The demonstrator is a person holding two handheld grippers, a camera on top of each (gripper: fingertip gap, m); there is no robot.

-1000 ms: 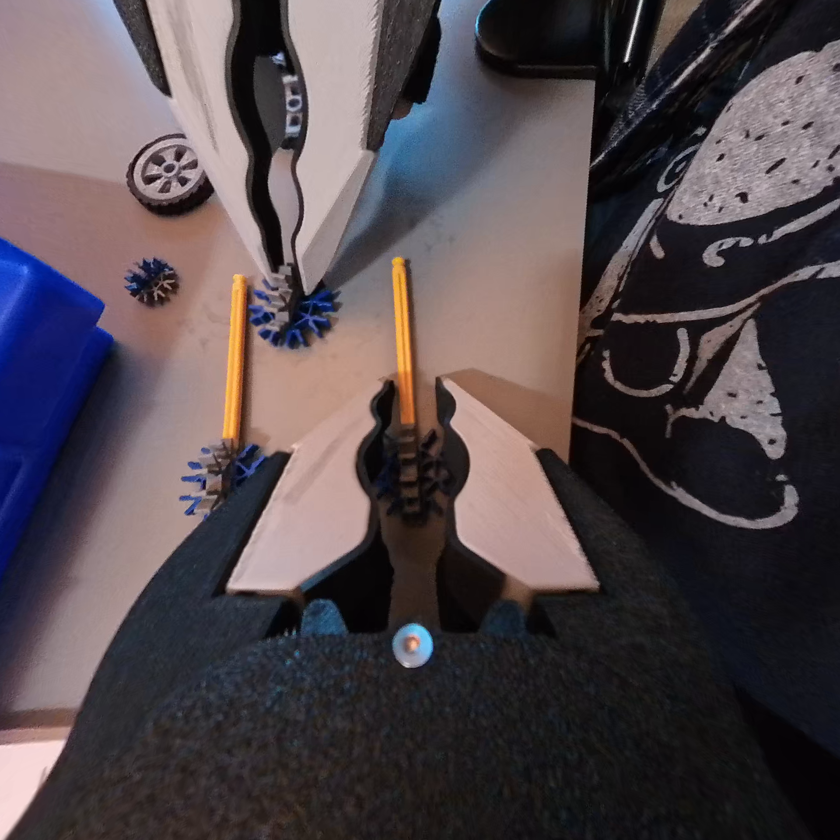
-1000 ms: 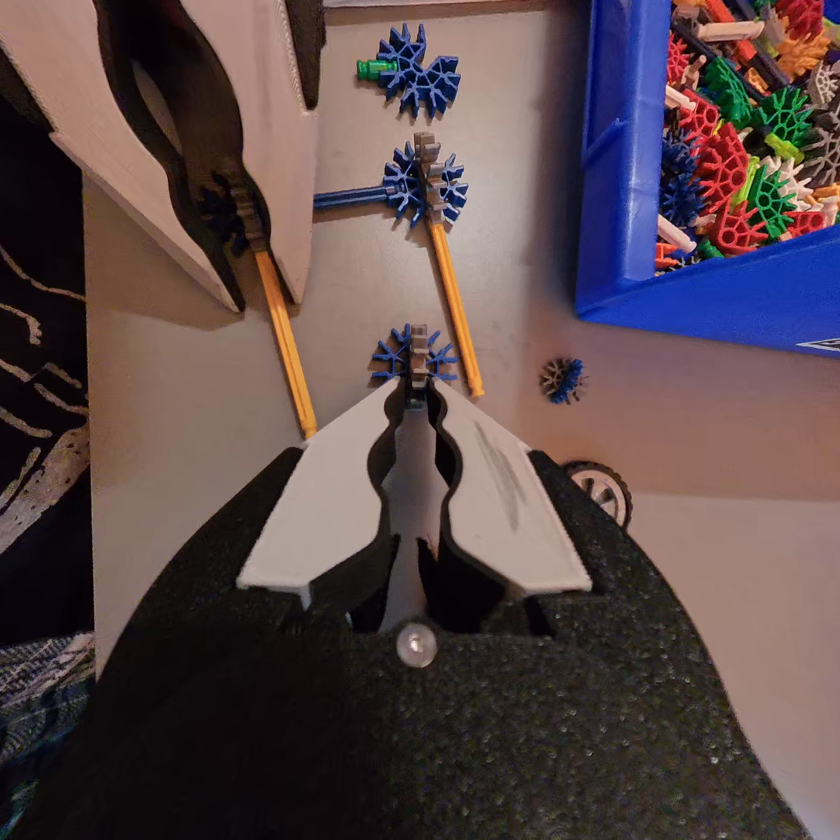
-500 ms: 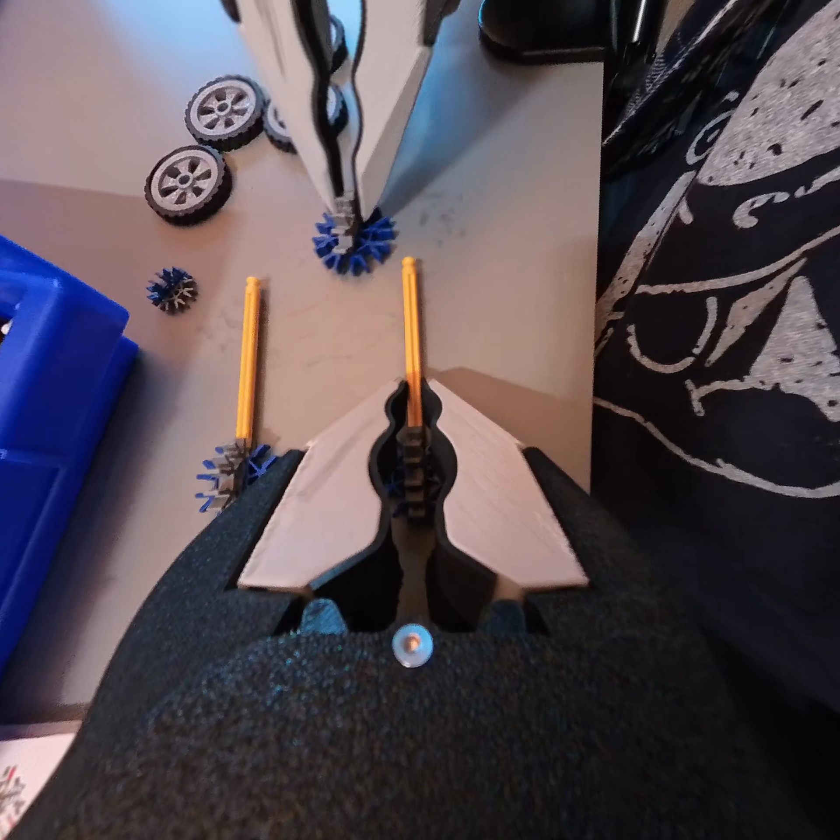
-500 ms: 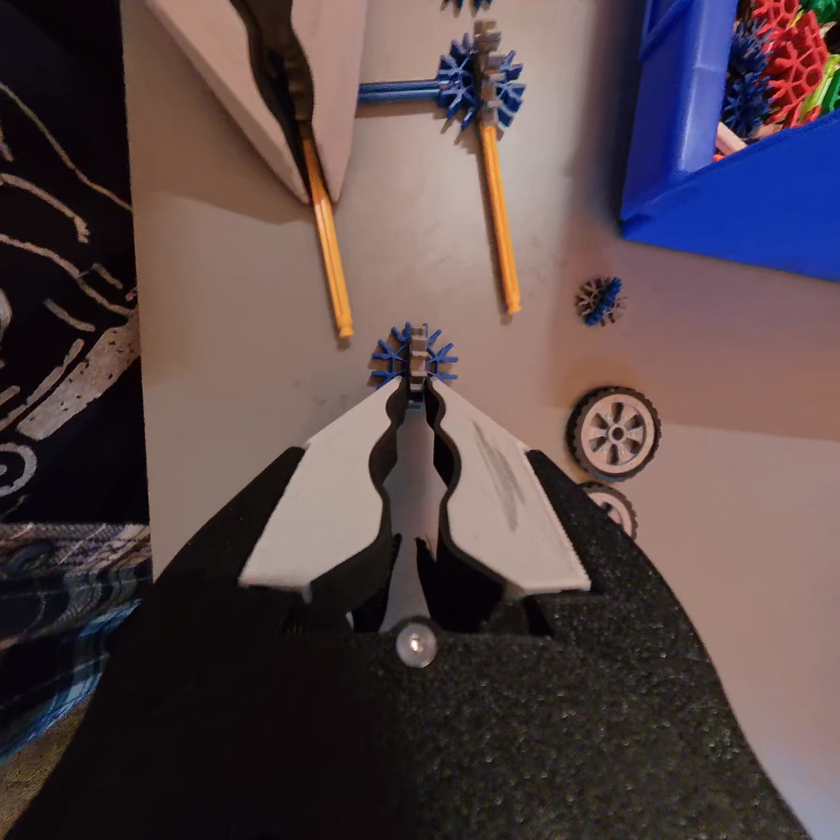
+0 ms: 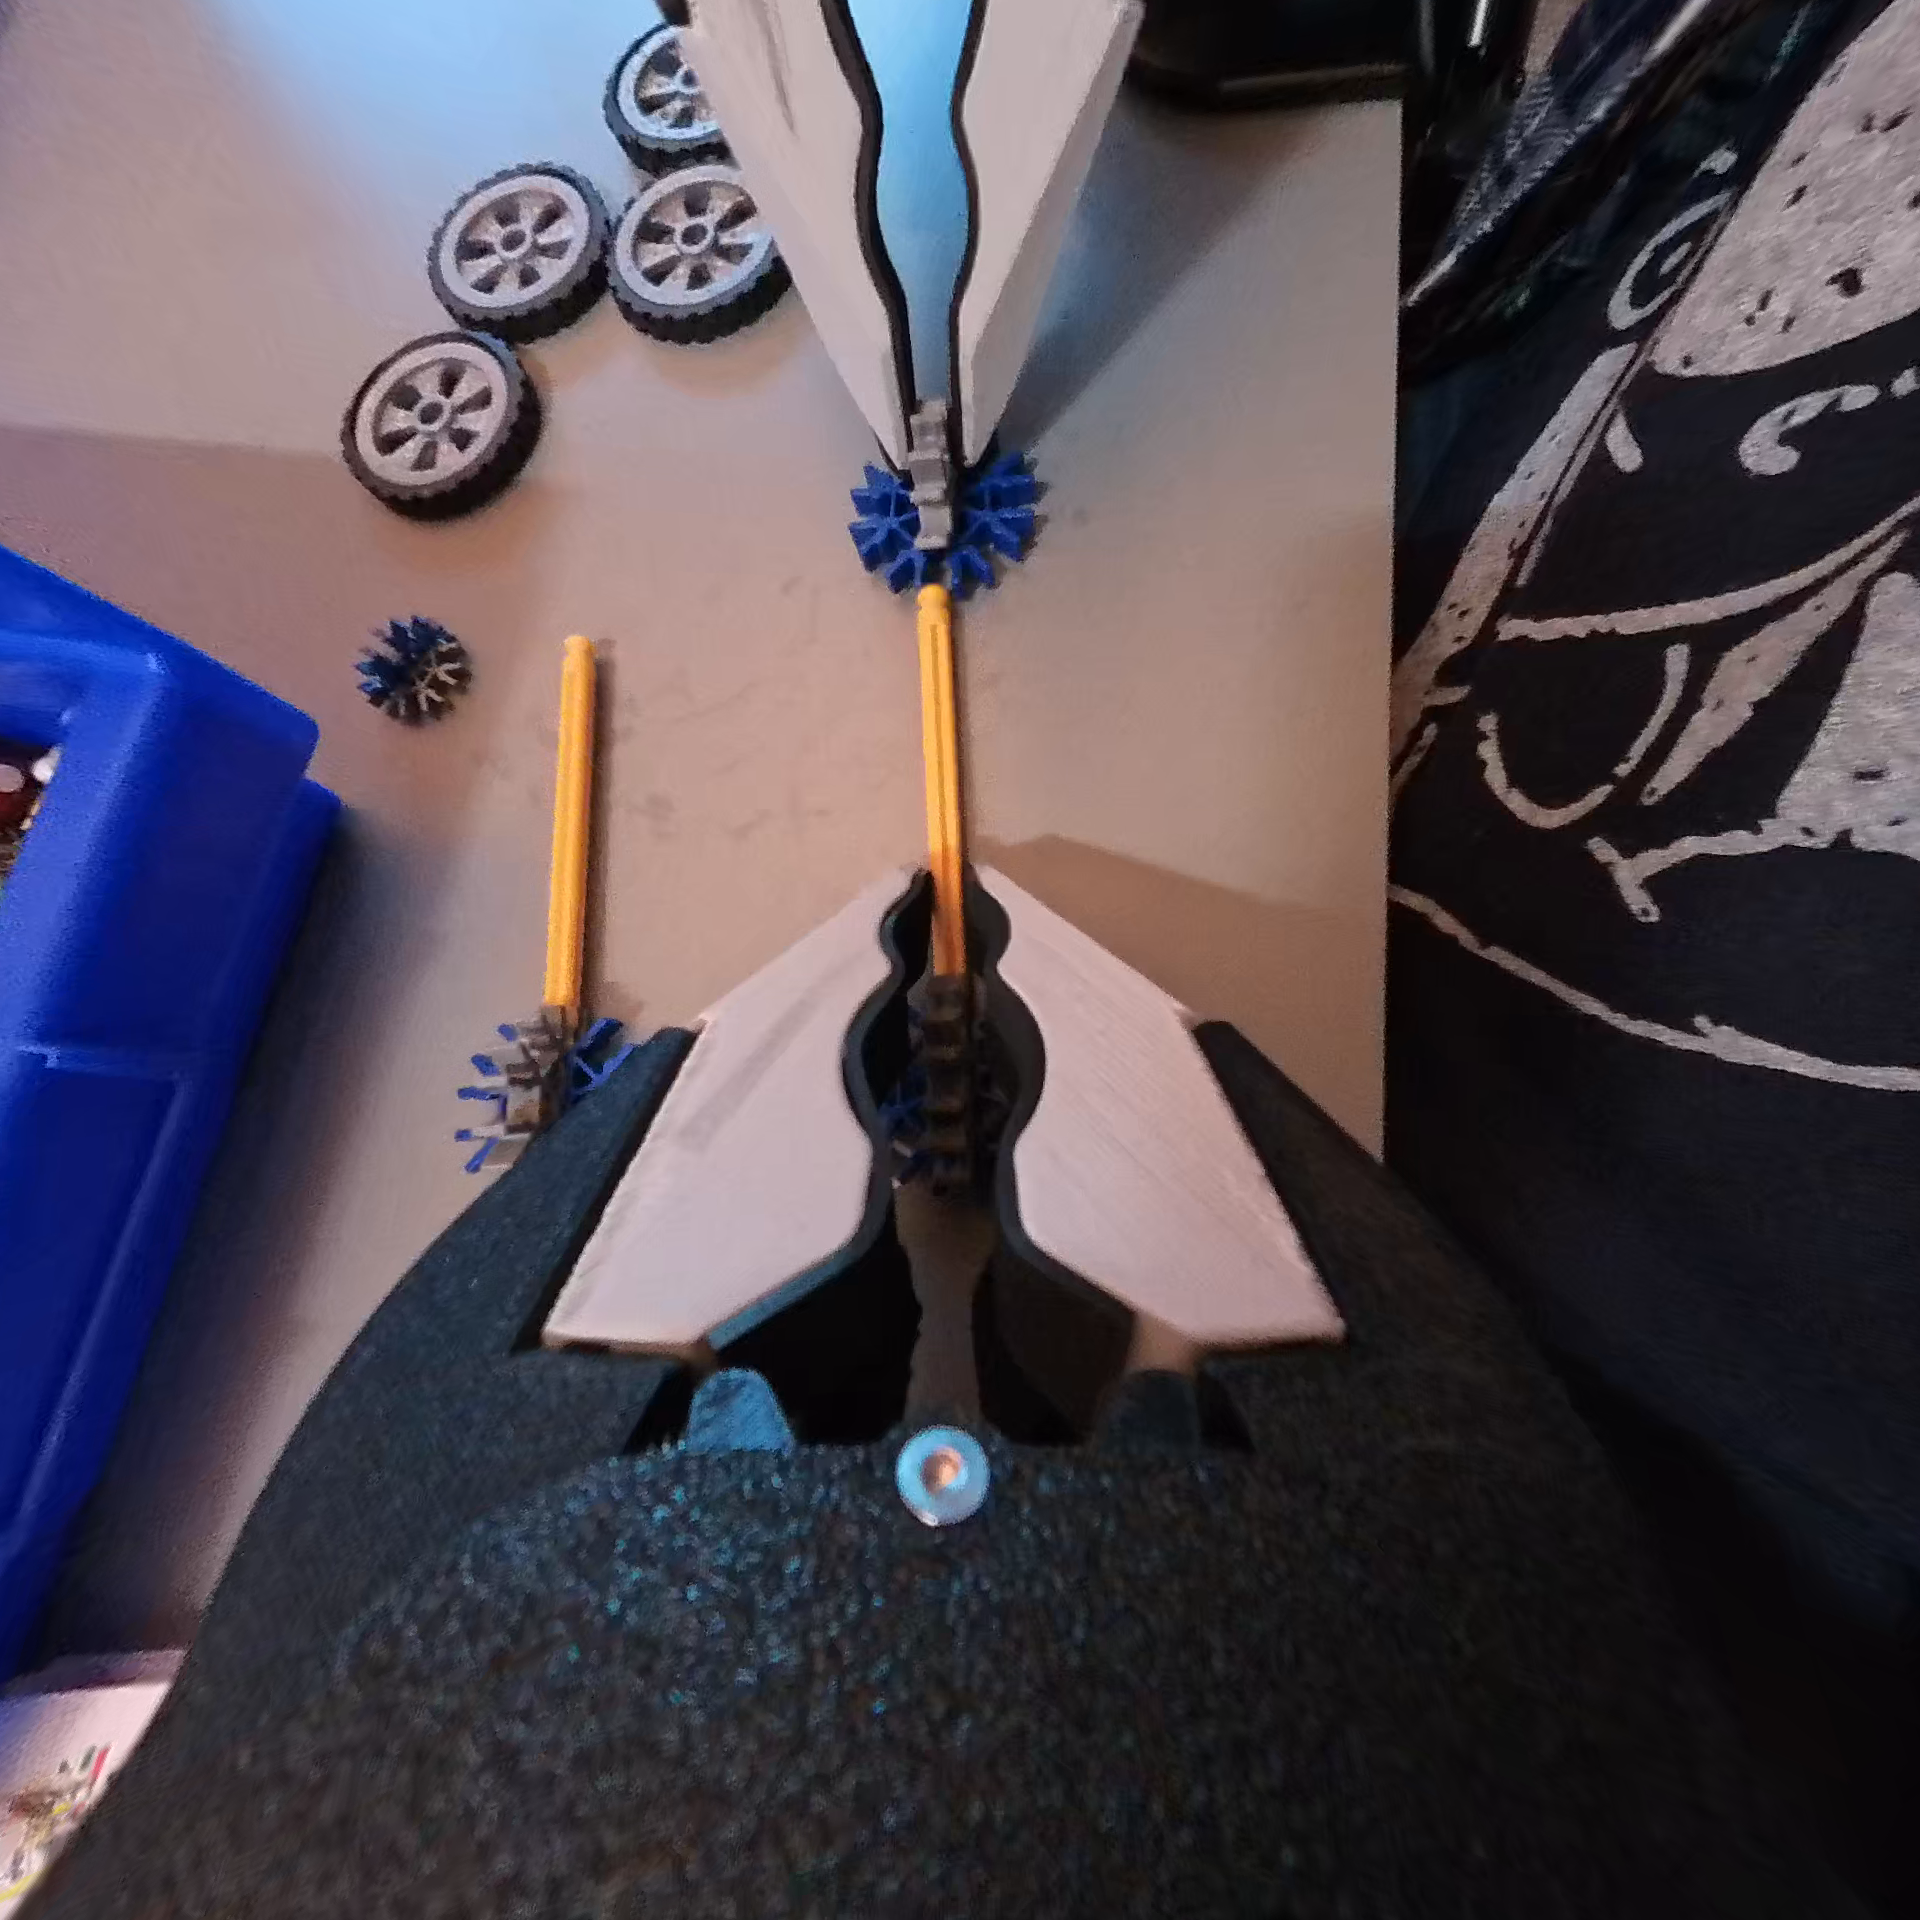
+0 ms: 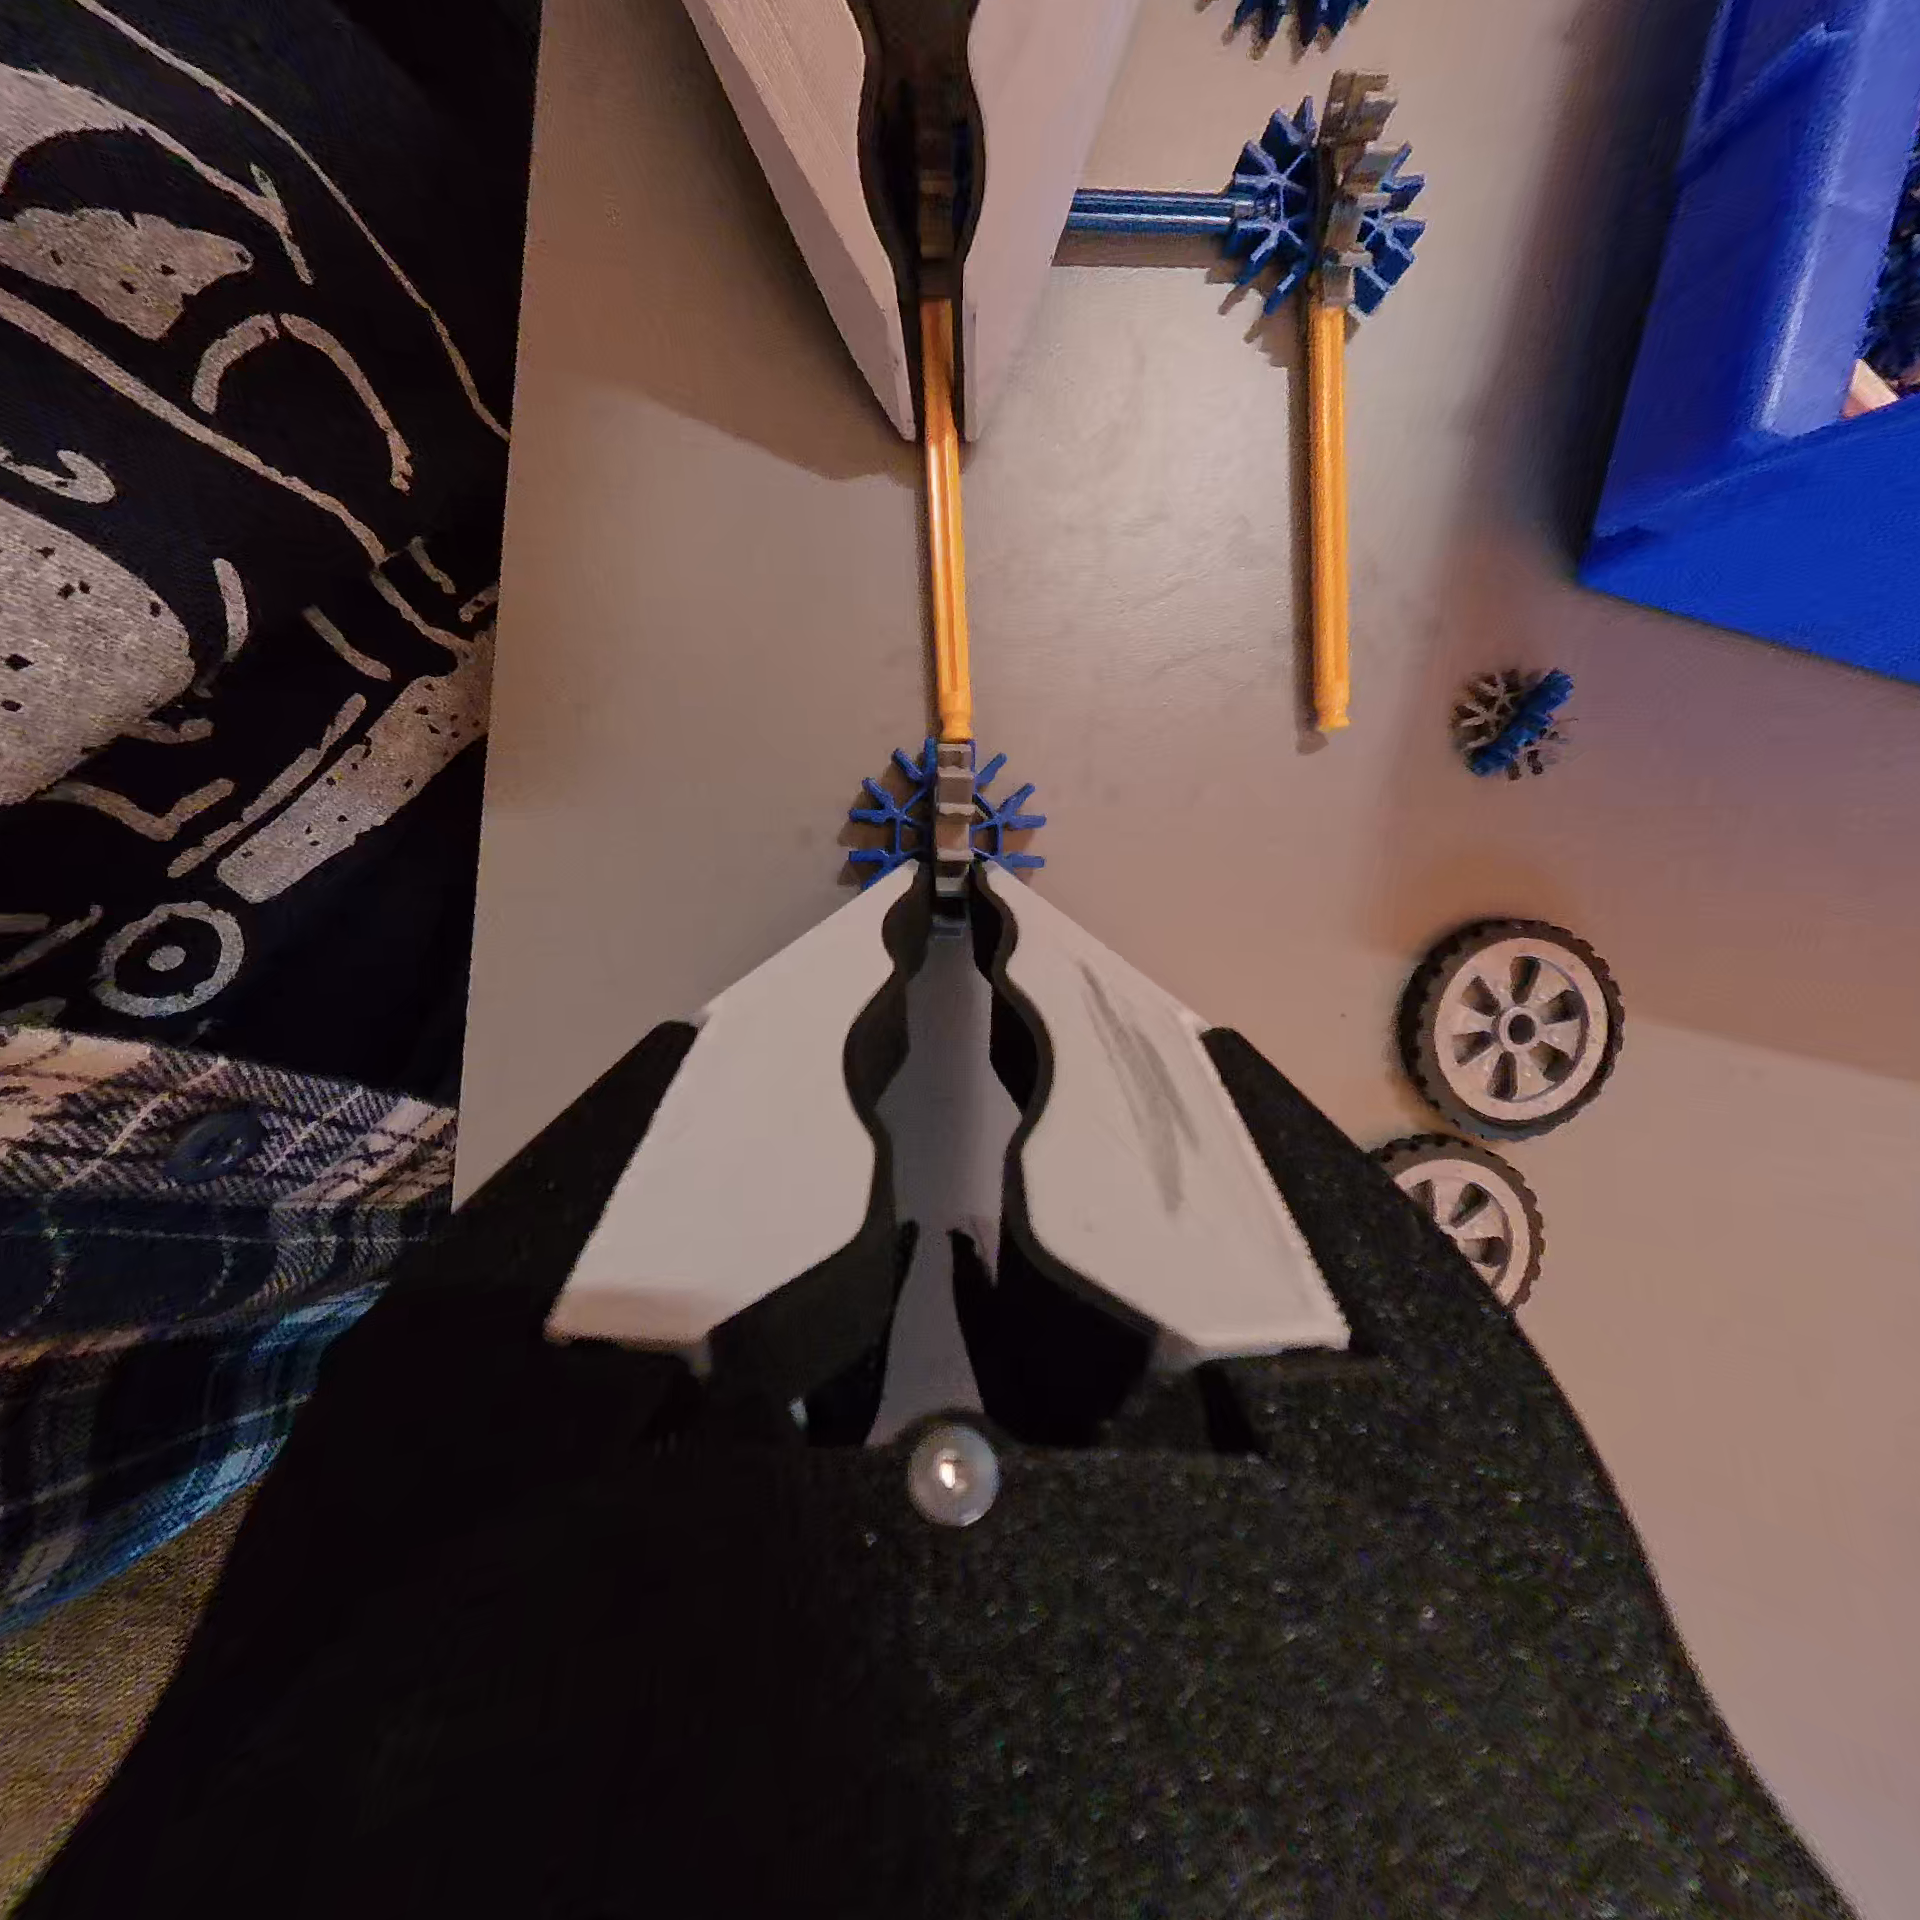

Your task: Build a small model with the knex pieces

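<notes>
Fingers of the left gripper (image 5: 948,904) are closed on a blue-and-grey snowflake connector (image 5: 940,1101) that sits deep between them at the centre of the left wrist view, with the yellow rod (image 5: 938,769) plugged into it sticking straight out past the tips toward the top of the frame. The right gripper (image 6: 948,883) pinches a second blue-and-grey connector (image 6: 948,816) at its very tips, in the middle of the right wrist view. The rod's free end sits just at the edge of this second connector; whether it touches cannot be told. Both grippers face each other in one line over the pale table (image 6: 727,623).

A second yellow rod (image 5: 569,831) with its own blue-and-grey connector (image 5: 530,1081) lies on the table at the left of the left wrist view, parallel to the held one. A short blue rod (image 6: 1143,208) juts sideways from that connector, at the top of the right wrist view. A small loose blue-and-grey connector (image 5: 414,670) lies farther left, near the blue bin (image 5: 125,935) on the left edge. Four grey wheels with black tyres (image 5: 520,249) cluster in the upper left of the left wrist view, touching or nearly so. A person's dark printed shirt (image 5: 1662,727) fills the right side of that view.
</notes>
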